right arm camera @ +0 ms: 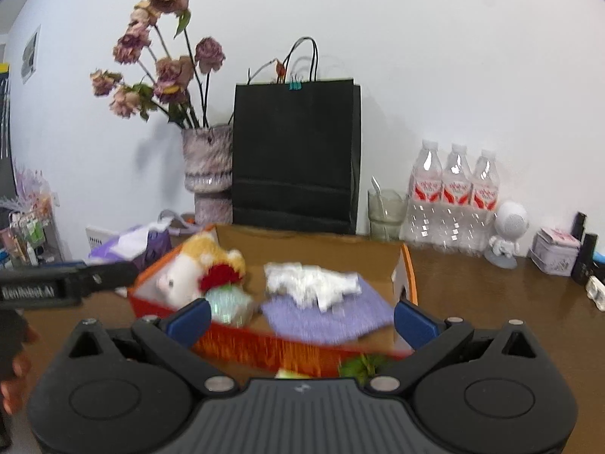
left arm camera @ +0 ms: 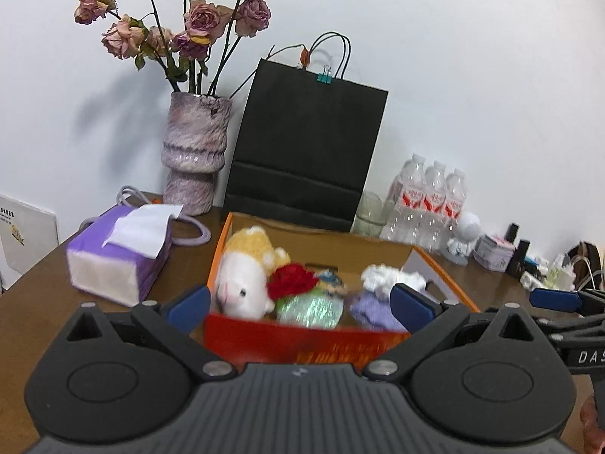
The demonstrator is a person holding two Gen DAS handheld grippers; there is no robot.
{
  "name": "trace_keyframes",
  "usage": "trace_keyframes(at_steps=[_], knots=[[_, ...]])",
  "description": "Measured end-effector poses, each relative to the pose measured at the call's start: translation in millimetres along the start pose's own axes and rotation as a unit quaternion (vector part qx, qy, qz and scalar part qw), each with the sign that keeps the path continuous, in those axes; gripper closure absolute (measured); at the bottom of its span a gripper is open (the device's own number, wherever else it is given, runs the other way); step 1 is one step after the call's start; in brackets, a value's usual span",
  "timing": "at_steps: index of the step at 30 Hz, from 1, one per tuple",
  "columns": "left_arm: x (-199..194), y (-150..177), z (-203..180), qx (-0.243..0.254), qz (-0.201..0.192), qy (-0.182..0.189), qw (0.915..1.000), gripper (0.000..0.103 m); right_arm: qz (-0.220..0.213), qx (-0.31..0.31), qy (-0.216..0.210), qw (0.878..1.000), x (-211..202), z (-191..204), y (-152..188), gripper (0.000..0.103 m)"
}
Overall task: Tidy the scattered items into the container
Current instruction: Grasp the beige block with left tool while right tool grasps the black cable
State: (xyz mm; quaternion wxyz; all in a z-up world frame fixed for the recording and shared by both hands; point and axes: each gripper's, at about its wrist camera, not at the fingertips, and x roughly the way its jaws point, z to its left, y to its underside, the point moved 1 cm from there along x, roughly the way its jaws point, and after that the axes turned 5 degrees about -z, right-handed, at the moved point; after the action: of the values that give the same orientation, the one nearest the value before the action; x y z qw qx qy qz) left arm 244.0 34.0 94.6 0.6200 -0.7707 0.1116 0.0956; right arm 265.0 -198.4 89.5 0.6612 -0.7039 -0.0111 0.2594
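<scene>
- Box [left arm camera: 310,336] of orange card sits on the brown table [left arm camera: 45,283], before both grippers.
- Left gripper [left arm camera: 300,308] and right gripper [right arm camera: 302,319]: fingers wide, holding nothing.
- Plush toy [left arm camera: 245,280], red flower [left arm camera: 291,280] and purple cloth [right arm camera: 329,317] lie inside the box.

"DAS" on right hand-held gripper [left arm camera: 559,300].

A brown wooden table [left arm camera: 45,287] carries an orange cardboard box [left arm camera: 302,344] near its front edge. A purple tissue pack [left arm camera: 121,253] lies toward the left edge; along the back edge stand a vase [left arm camera: 194,151], a black paper bag [left arm camera: 306,151] and bottled water [left arm camera: 431,204] (shrink-wrapped).
</scene>
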Motion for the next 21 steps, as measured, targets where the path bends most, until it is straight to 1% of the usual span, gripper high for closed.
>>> trace_keyframes(at_steps=[3,6,9,11,13,16,21], knots=[[-12.7,11.0,5.0,0.003,0.009,-0.009,0.9999,0.0,0.019,-0.002,0.01,1.0,-10.8,-1.4,21.8,0.0],[-22.6,26.0,8.5,0.005,0.024,-0.013,0.9996,0.0,0.037,0.01,0.014,0.999,-18.2,-7.1,45.0,0.0],[-27.5,41.7,11.2,0.011,0.043,-0.016,0.9989,0.0,0.059,0.021,0.018,0.998,-19.4,-12.0,68.8,0.0],[-27.9,50.6,12.3,0.014,0.057,-0.017,0.9981,0.0,0.078,0.016,0.026,0.997,-17.2,-12.2,81.9,0.0],[-26.8,57.9,11.9,0.021,0.068,-0.017,0.9973,0.0,0.09,0.009,0.034,0.995,-15.3,-11.2,90.7,0.0],[-24.5,67.4,9.3,0.036,0.079,-0.013,0.9961,0.0,0.097,0.01,0.034,0.995,-13.5,-10.2,97.5,0.0],[-16.8,75.5,10.4,0.045,0.093,-0.014,0.9946,0.0,0.094,0.01,0.032,0.995,-9.8,-4.1,101.8,0.0]])
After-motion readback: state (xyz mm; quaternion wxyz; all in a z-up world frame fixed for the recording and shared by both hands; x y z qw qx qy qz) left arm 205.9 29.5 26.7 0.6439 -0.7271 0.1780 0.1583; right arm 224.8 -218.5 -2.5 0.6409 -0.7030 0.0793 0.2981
